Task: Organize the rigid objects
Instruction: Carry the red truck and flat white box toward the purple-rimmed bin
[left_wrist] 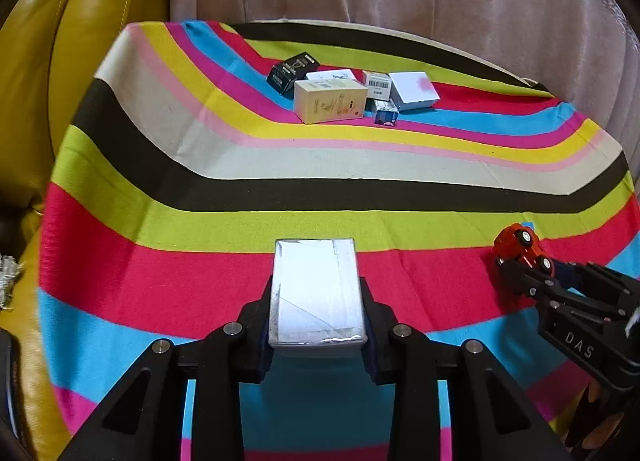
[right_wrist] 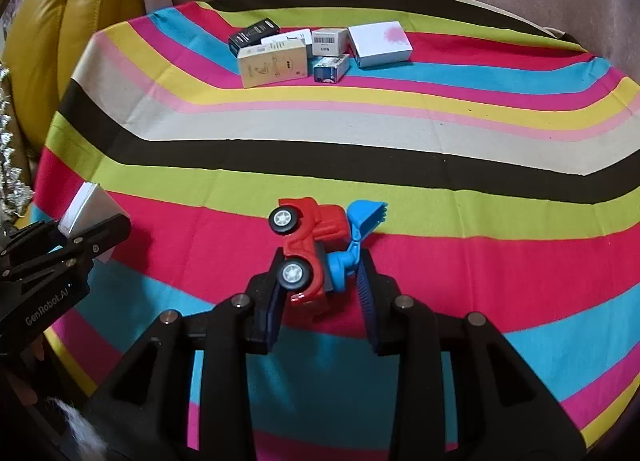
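1. Left gripper (left_wrist: 318, 297): jaws are pinched on a white box (left_wrist: 317, 291) wrapped in clear film. The box sits lengthwise between the two pads, its sides pressed by them, its far end projecting well past the fingertips, its near end back by the pad roots.
2. Right gripper (right_wrist: 320, 261): jaws are clamped on a red toy truck (right_wrist: 310, 239) with a blue scoop (right_wrist: 366, 213). The truck is tipped on its side, wheels turned toward the left finger, blue arm against the right pad. The cab and scoop stick out beyond the fingertips.
3. Both items are held over the near red and blue bands of the striped cloth (left_wrist: 280, 165); whether either touches the cloth cannot be told.
4. A cluster of small boxes is seen at the far end of the cloth: black box (left_wrist: 293, 72), tan box (left_wrist: 330, 100), barcode box (left_wrist: 377, 85), white box with pink blot (left_wrist: 414, 90), small blue box (left_wrist: 385, 112). All well apart from both grippers.
5. Yellow leather cushion (left_wrist: 80, 41) is seen on the left side.
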A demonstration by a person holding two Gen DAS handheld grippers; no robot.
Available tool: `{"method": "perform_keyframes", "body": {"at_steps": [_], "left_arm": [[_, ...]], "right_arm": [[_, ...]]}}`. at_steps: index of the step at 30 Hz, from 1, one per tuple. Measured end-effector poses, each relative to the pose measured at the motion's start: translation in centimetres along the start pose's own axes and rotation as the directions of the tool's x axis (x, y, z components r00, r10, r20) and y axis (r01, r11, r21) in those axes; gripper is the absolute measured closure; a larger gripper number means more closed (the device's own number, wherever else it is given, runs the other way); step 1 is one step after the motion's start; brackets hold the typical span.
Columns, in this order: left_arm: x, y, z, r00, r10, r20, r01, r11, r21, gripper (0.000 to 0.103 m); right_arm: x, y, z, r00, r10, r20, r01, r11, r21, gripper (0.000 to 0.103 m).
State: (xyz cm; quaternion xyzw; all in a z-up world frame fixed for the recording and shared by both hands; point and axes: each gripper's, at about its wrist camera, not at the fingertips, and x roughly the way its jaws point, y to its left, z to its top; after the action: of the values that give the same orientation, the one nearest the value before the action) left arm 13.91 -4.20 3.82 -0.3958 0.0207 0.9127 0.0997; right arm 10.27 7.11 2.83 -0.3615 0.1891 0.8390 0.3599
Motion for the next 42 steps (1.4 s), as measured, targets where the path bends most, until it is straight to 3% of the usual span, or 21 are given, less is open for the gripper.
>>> {"method": "perform_keyframes", "body": {"at_steps": [6, 19, 42], "left_arm": [[-1.4, -0.9, -0.4, 1.000, -0.012, 0.026, 0.011, 1.000, 0.020, 0.067], [-4.6, -4.2, -0.9, 0.996, -0.059, 0.060, 0.052, 0.991, 0.120, 0.067], [-8.4, -11.0, -1.6, 0.986, -0.156, 0.051, 0.138, 0.958, 0.252, 0.067]], "right_arm": [[-2.2, 0.3, -0.3, 1.000, -0.014, 0.022, 0.015, 0.999, -0.051, 0.066], [-8.0, -2.3, -0.3, 0.994, -0.071, 0.081, 0.074, 0.997, -0.033, 0.066], [-16.4, -10.5, -3.8, 0.974, -0.176, 0.144, 0.161, 0.981, 0.111, 0.066]]}}
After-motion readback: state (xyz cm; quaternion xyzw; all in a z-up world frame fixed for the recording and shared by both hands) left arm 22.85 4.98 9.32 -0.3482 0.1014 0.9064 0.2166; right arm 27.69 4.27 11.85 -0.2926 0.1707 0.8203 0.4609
